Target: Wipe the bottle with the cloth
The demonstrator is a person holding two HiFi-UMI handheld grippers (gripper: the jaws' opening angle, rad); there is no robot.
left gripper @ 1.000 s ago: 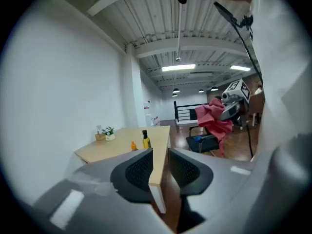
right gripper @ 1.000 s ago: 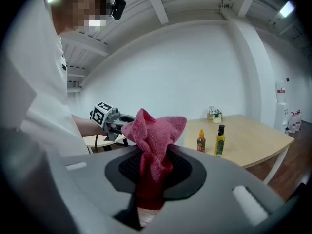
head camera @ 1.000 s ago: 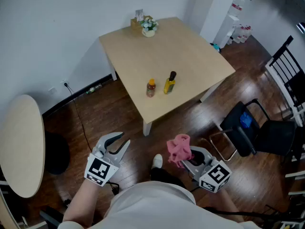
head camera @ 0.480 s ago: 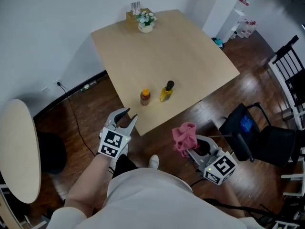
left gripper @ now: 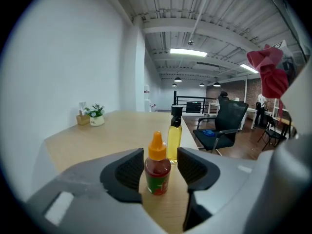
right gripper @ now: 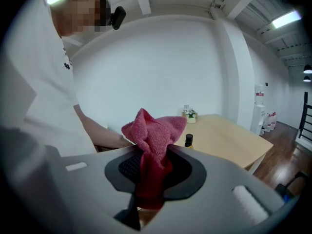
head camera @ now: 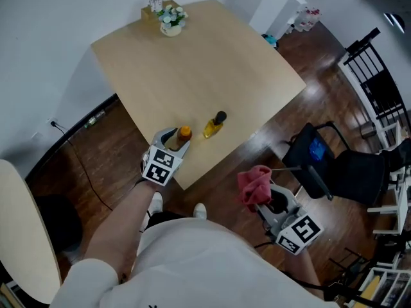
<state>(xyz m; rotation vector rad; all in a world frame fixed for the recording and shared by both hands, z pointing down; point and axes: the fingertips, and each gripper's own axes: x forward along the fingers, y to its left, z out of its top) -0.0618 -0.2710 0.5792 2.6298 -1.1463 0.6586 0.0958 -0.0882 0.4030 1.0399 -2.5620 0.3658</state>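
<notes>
A small red sauce bottle (head camera: pixel 184 133) with an orange cap stands near the table's front edge. My left gripper (head camera: pixel 178 139) reaches around it. In the left gripper view the bottle (left gripper: pixel 157 172) stands upright between the two pads of the left gripper (left gripper: pixel 160 164). The jaws are opening, with narrow gaps on both sides. A yellow oil bottle (head camera: pixel 214 125) with a black cap stands just right of it and shows behind it as the yellow bottle (left gripper: pixel 174 136). My right gripper (head camera: pixel 268 202) hangs off the table at lower right, shut on a pink-red cloth (head camera: pixel 255 183). The cloth (right gripper: pixel 155 130) bunches up above the jaws.
The light wooden table (head camera: pixel 192 63) carries a flower pot (head camera: pixel 171 19) and a small box (head camera: pixel 154 6) at its far corner. A black office chair (head camera: pixel 324 162) stands right of the table, above my right gripper. A round table (head camera: pixel 19 230) is at the left. More black chairs (head camera: pixel 379 88) stand at far right.
My left gripper has risen from over the floor to the table's front edge and opened around the orange-capped bottle. The right gripper still holds the cloth, low at the right.
</notes>
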